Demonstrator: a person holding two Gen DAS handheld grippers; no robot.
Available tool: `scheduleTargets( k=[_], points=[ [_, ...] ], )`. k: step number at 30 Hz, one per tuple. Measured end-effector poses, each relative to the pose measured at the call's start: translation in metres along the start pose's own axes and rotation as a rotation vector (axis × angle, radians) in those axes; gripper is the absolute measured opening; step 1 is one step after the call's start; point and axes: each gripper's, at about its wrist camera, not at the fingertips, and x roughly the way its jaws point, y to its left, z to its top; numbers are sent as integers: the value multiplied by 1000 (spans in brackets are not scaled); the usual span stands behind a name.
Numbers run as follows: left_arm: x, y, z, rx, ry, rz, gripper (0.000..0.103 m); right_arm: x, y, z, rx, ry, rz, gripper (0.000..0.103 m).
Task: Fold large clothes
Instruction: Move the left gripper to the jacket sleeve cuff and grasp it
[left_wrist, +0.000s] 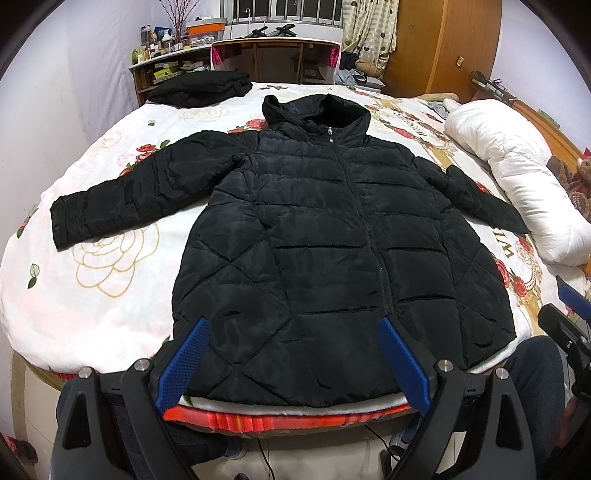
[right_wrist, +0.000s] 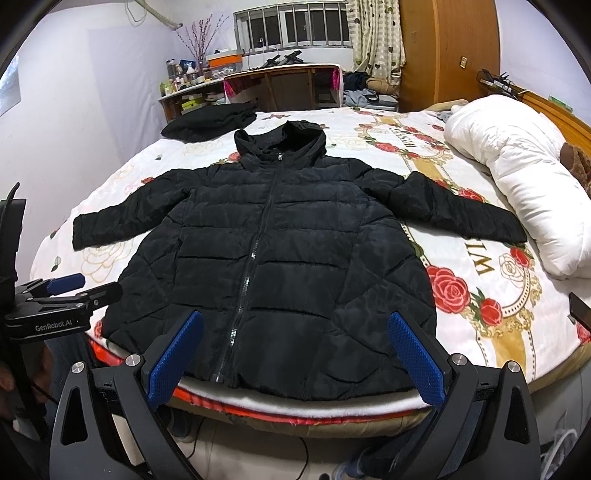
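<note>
Bedroom, foot of the bed: a black quilted jacket (left_wrist: 325, 236) lies flat, front up, zipped, on the rose-print bedspread (left_wrist: 103, 280), hood (left_wrist: 314, 110) pointing toward the far desk (left_wrist: 273, 51) w/ window above. Both sleeves are spread out to the sides; the one on the right of the frame ends just beside a rolled white duvet (left_wrist: 517, 173) along the headboard side. Hem sits at the near edge of the mattress, right in front of me.

My left gripper (left_wrist: 295, 354) hangs over the hem, blue pads (left_wrist: 184, 354) spread wide, grasping nothing, not touching the fabric as far as I can tell. My right gripper (right_wrist: 295, 354) is the same: pads (right_wrist: 417, 358) wide apart, nothing between them, poised above the hem near the zip's lower end.

In the right wrist view the left tool shows at far left, beside the mattress corner. A second dark garment (right_wrist: 210, 122) lies bundled at the bed's far corner, well apart from the jacket. Clutter of bottles on the shelf (right_wrist: 184, 81) beyond.
</note>
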Motion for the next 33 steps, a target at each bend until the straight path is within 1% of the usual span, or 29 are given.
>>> scheduleTargets(
  k=[4,6,10,12,15,17,22,25,27,29,33],
  points=[
    [5,16,10,-14,-11,12,94,7,1,6,-7,1,3,100],
    [9,27,15,-40,-12,7,94,14,3,10,-17,10,9,100],
    [24,65,30,-170,6,-49,94,27,13,21,-60,20,24,100],
    [32,82,36,-226,12,-55,94,35,20,27,-80,25,26,100],
    [44,105,43,-271,3,-24,94,49,31,37,-107,34,39,100],
    [50,122,48,-299,-9,16,94,59,40,45,-127,38,46,100],
    [68,170,59,-363,-31,85,90,84,62,65,-172,27,64,100],
    [85,202,64,-416,-24,69,89,99,75,74,-201,25,63,100],
    [96,225,66,-462,-23,60,84,110,81,78,-210,32,66,100],
    [107,244,65,-511,-16,83,83,123,86,82,-219,49,63,100],
    [120,288,63,-605,-52,131,81,142,93,84,-235,73,60,100]
  ],
)
